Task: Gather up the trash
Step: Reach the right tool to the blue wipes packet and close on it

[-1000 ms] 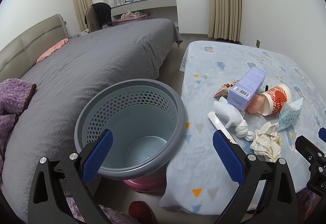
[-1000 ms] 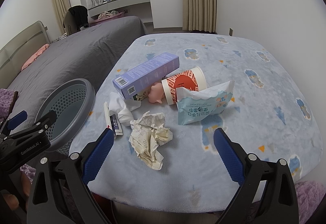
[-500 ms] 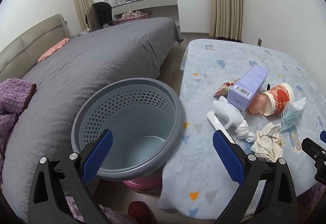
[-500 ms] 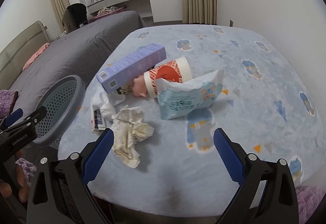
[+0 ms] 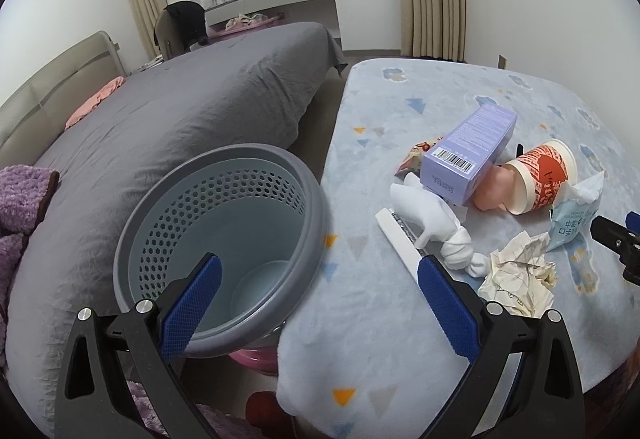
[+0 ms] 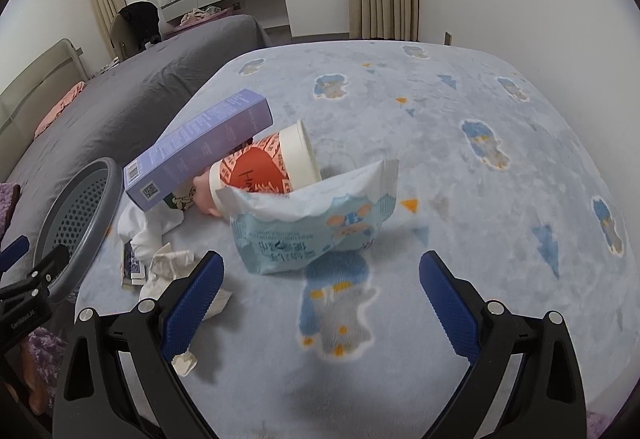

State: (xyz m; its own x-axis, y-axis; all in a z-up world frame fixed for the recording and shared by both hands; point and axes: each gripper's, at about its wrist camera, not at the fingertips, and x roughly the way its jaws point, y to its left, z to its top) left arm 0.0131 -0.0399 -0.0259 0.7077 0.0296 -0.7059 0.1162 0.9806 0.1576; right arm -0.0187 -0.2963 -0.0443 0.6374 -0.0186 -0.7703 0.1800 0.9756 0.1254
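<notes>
Spread over a bench under a pale blue patterned blanket (image 6: 480,167), the trash is seen: a purple carton (image 6: 200,149) leaning on a tipped orange paper cup (image 6: 264,167), a blue snack bag (image 6: 316,227), crumpled paper (image 5: 520,279). Beside the bench's edge a grey perforated bin (image 5: 224,239) is stood. The left tool (image 5: 316,303) and right tool (image 6: 320,299) are both held spread, nothing between their pads.

Crumpled paper (image 6: 168,271) partly hidden behind the right gripper's finger (image 6: 192,303), purple box (image 6: 200,151) covering part of the red cup (image 6: 264,167), pink thing (image 5: 256,357) tucked under the gray basket (image 5: 316,199), blue bag (image 5: 576,211) words too small to read
</notes>
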